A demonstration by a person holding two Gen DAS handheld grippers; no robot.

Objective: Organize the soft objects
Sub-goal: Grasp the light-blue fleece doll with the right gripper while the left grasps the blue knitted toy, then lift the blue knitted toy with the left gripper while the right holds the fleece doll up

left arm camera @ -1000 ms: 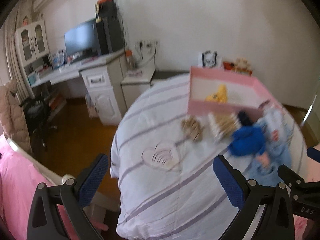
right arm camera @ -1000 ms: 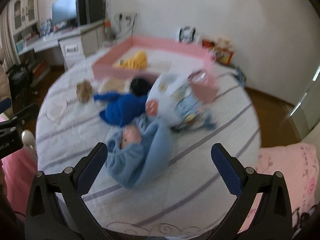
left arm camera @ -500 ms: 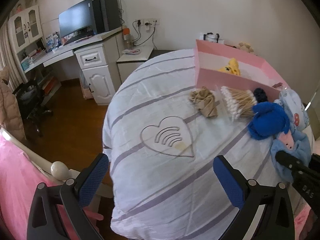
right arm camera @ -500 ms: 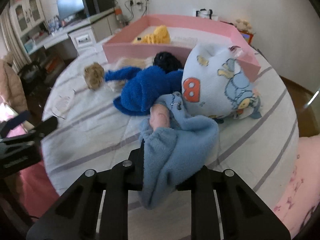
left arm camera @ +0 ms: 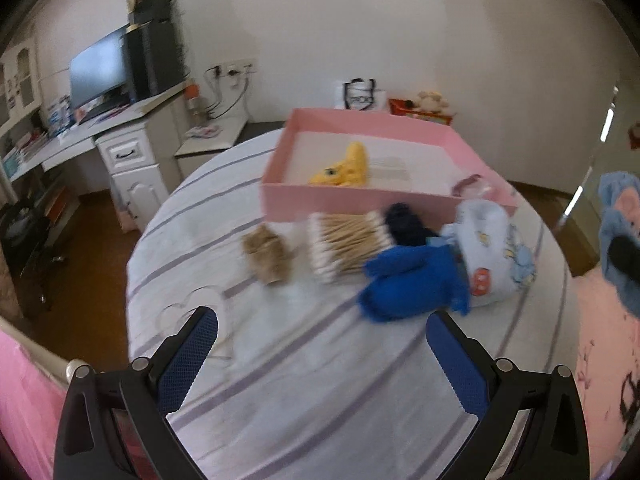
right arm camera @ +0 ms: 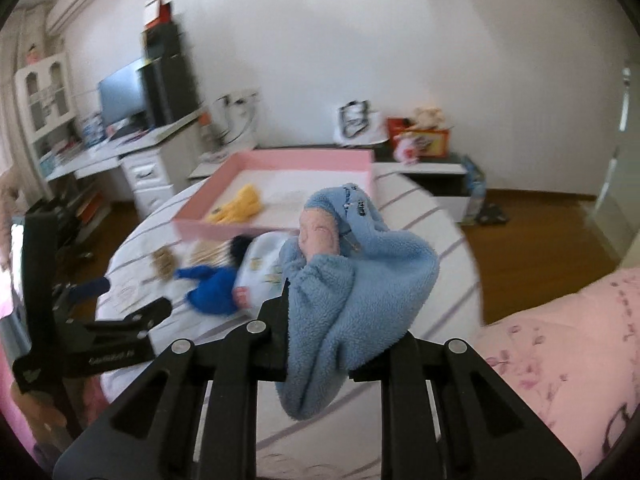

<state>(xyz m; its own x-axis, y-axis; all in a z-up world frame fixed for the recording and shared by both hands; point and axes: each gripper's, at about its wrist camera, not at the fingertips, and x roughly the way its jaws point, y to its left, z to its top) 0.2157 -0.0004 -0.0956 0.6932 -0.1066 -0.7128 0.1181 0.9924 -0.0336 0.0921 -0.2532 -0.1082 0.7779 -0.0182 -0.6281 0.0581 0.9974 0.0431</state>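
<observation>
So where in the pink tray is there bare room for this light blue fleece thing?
Pink tray: floor right of the yellow plush is bare. Crowded along its near wall: cotton swabs, royal blue item.

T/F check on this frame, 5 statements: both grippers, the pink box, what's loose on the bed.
1. The right gripper is shut on the light blue fleece item. True.
2. The left gripper holds the royal blue plush. False: its jaws stand open and empty, and the royal blue plush lies on the bed.
3. The yellow plush toy lies inside the pink box. True.
4. The cotton swabs are inside the pink box. False: the cotton swabs lie on the striped bedspread, in front of the box's near wall.
5. The pink box is empty. False: the yellow toy is in it.
</observation>
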